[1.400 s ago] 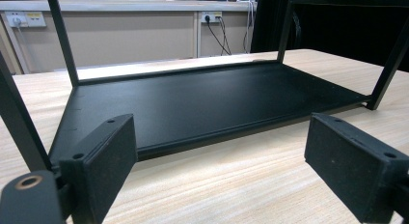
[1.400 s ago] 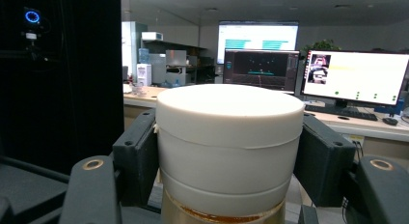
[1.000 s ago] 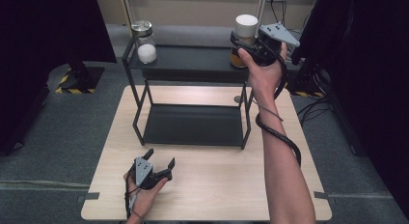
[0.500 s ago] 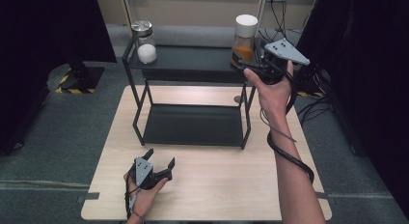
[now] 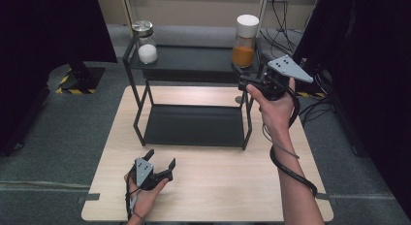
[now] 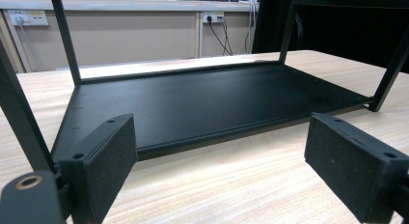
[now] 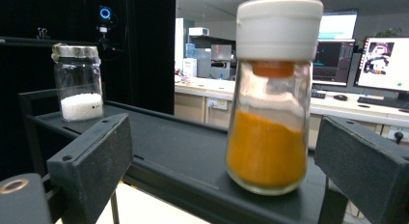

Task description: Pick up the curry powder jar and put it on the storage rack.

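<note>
black right gripper point(image 5: 248, 80) raised level, facing orange jar point(image 5: 244, 40)

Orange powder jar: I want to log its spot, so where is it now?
In the high view the orange powder jar stands on the black rack's top shelf at its right end, beyond the open right gripper.

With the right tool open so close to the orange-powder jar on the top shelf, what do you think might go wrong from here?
1. The orange-powder jar is tall and stands near the top shelf's front edge; a nudge from the open right tool may tip it off.
2. Its glass looks smooth, so the pads might slip on a low grip.
3. The tool's trailing cable hangs beside the rack's post and could snag.
</note>
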The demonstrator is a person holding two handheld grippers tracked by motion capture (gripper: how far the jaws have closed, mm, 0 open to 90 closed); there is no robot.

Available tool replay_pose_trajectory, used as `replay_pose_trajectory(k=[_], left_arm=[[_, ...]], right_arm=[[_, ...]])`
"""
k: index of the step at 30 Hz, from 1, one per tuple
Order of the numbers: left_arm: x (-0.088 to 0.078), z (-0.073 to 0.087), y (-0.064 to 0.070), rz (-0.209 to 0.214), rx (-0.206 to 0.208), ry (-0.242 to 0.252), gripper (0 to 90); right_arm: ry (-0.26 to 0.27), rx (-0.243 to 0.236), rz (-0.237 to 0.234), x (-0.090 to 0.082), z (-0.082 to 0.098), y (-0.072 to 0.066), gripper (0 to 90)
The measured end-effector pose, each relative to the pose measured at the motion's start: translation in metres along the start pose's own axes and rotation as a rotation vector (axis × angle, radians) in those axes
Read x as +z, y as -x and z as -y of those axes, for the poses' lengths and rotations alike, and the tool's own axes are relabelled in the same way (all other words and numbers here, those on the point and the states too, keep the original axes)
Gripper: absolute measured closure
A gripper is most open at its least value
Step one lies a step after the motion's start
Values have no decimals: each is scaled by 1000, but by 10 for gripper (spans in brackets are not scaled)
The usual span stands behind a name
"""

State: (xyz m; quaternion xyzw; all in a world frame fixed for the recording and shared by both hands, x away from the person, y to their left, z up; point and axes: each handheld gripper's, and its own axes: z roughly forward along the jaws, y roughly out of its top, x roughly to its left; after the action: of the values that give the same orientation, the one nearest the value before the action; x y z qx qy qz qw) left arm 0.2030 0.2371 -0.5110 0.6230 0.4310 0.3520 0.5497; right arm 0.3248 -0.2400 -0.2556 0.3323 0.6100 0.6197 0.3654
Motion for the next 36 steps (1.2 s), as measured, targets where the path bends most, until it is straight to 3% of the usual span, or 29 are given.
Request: replay_pose_trajectory(k=[18,36], left_arm=[[0,0,1,-4,4,-2,107],[0,0,1,-5,1,2,107]], right_arm=[[-34,0,-13,-28,35,0,67],[-43,-3,-30,-46,62,-9,64]])
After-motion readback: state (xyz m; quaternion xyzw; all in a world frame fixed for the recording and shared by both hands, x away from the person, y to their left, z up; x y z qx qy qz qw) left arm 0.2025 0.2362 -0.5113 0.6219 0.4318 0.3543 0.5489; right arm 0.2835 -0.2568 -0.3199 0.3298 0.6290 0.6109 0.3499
